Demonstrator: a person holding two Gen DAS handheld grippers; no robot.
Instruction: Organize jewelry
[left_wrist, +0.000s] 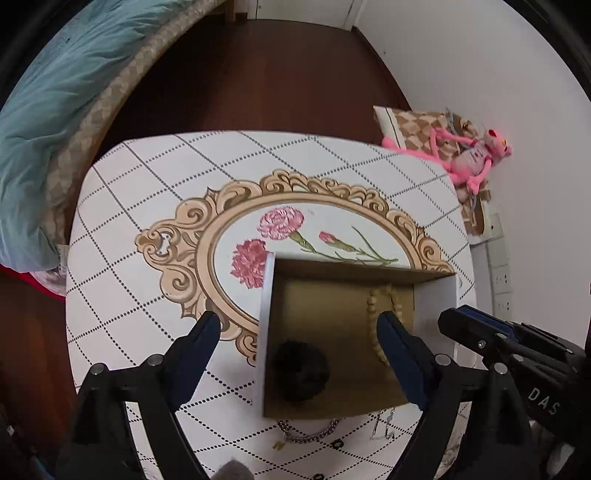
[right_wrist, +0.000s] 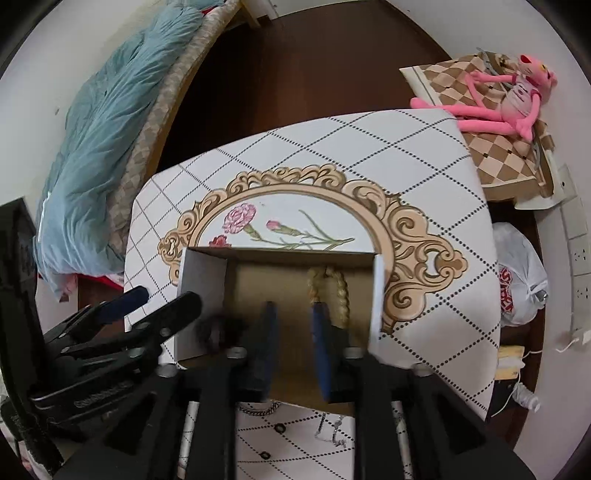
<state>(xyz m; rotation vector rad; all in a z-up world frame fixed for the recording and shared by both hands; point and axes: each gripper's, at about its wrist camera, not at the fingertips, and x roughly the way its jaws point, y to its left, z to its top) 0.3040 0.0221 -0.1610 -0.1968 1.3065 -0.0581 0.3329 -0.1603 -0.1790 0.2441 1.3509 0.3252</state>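
Note:
An open cardboard box (left_wrist: 267, 314) (right_wrist: 201, 280) stands on the patterned table. Inside it lie a cream bead necklace (left_wrist: 372, 299) (right_wrist: 345, 291) and a dark fuzzy item (left_wrist: 301, 369) (right_wrist: 218, 328). My left gripper (left_wrist: 299, 325) is open wide, one finger outside the box's left wall, one inside near the beads. My right gripper (right_wrist: 293, 314) is open and empty over the box, its right finger beside the beads. On the table in front of the box lie a silver chain (left_wrist: 310, 434) (right_wrist: 258, 408), a thin silver piece (left_wrist: 384, 424) (right_wrist: 332, 432) and small dark studs (left_wrist: 336, 445) (right_wrist: 279, 428).
The table (left_wrist: 147, 221) (right_wrist: 424, 155) has a floral oval print. A bed with a blue quilt (left_wrist: 55, 92) (right_wrist: 110, 129) is at the left. A pink plush toy (left_wrist: 472, 155) (right_wrist: 517, 96) lies on a checkered cushion at the right. A white plastic bag (right_wrist: 521, 280) sits right of the table.

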